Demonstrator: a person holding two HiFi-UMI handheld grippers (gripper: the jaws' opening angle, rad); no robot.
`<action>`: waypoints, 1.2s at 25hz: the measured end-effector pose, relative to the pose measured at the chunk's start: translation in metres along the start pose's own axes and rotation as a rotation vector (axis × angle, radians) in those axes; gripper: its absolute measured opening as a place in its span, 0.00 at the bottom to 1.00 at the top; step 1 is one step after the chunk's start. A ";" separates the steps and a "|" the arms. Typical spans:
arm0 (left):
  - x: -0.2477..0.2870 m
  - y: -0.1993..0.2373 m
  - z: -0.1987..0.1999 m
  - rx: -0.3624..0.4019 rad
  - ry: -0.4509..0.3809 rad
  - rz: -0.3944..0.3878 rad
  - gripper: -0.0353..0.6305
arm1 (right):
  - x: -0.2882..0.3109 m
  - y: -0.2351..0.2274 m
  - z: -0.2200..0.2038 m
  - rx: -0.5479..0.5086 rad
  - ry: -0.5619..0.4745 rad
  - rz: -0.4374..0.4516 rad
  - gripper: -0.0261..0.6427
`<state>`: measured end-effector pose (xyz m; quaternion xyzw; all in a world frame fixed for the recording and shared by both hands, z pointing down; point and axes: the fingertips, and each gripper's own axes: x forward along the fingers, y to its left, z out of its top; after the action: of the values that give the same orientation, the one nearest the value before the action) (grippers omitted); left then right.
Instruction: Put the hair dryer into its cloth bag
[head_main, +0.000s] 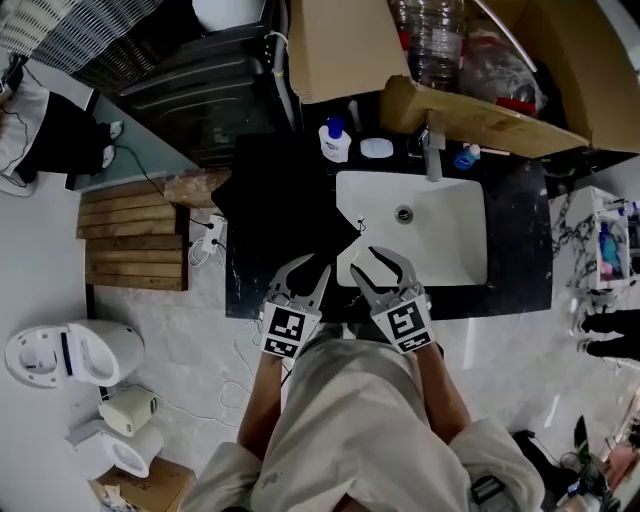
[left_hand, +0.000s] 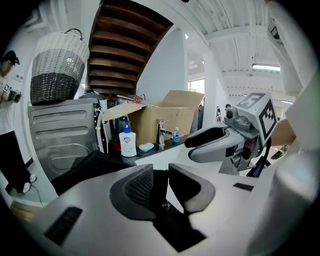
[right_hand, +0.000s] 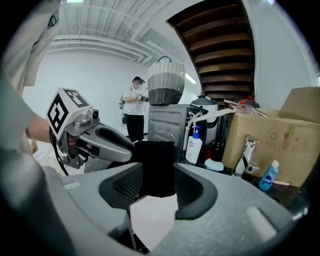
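Note:
A black cloth bag (head_main: 285, 200) lies spread on the dark counter (head_main: 520, 250) left of the white sink (head_main: 440, 235). Its near corner reaches toward both grippers. My right gripper (head_main: 368, 262) holds a flat fold of this black cloth, which stands up between its pads (right_hand: 157, 165); its jaws are shut on it. My left gripper (head_main: 308, 268) hovers just left of it at the counter's front edge. Its jaws (left_hand: 160, 182) stand apart, with nothing pressed between them and the black bag (left_hand: 85, 167) lying beyond. The hair dryer itself is not in sight.
A soap bottle (head_main: 335, 140), a soap dish (head_main: 377, 148) and a faucet (head_main: 432, 150) line the back of the sink. Cardboard boxes (head_main: 470, 110) overhang it. A washing machine (head_main: 200, 95) stands at the left, a toilet (head_main: 75, 352) on the floor. A person (right_hand: 134, 110) stands far off.

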<state>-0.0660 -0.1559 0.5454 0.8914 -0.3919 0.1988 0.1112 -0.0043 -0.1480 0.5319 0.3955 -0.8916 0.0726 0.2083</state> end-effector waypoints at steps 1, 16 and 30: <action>-0.001 0.000 0.005 0.002 -0.015 0.002 0.20 | -0.002 -0.003 0.004 -0.001 -0.014 -0.009 0.31; -0.019 0.007 0.074 0.005 -0.253 0.070 0.20 | -0.041 -0.036 0.072 0.019 -0.336 -0.167 0.29; -0.016 0.012 0.094 0.028 -0.296 0.084 0.20 | -0.046 -0.046 0.090 0.026 -0.408 -0.213 0.29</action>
<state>-0.0594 -0.1865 0.4544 0.8952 -0.4382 0.0754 0.0312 0.0287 -0.1740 0.4290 0.4966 -0.8674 -0.0199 0.0253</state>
